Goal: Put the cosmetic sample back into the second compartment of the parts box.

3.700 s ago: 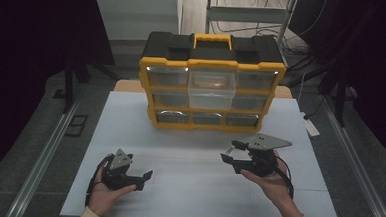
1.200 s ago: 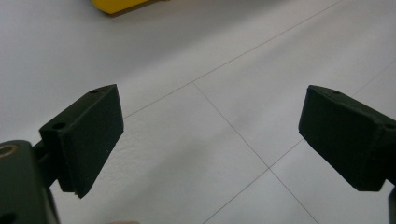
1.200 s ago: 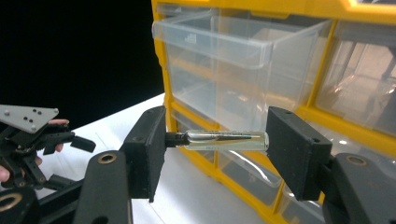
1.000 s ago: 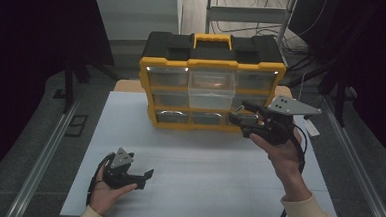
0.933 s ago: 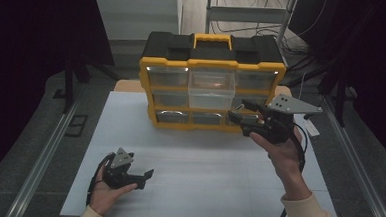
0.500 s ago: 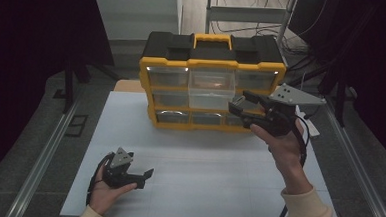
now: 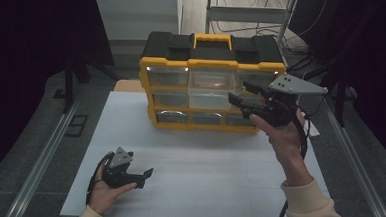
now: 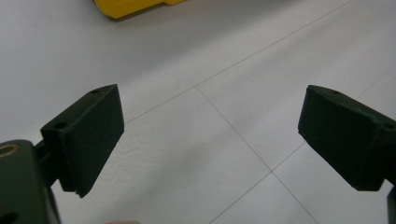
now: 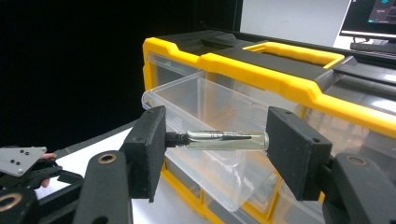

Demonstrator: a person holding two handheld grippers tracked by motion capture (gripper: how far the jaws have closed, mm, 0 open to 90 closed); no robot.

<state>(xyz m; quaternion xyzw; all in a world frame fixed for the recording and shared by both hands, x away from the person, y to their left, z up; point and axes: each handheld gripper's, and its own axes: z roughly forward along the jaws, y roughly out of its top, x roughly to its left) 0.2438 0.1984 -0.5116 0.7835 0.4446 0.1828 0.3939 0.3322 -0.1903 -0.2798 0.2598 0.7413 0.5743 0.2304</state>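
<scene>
At the high view's lower left, the left gripper (image 7: 136, 175) rests released on the white table (image 7: 218, 165). At centre right, the right gripper (image 9: 215, 140) faces the yellow organizer (image 7: 211, 64); its own view reveals a clear vial (image 9: 224, 140) grasped endwise between the jaws, before a pulled-out clear drawer (image 9: 205, 107)

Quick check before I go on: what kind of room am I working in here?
Probably a lab or recording workspace, not a home: a white table ringed by black curtains, a yellow parts organizer on it, and a monitor behind.
</scene>
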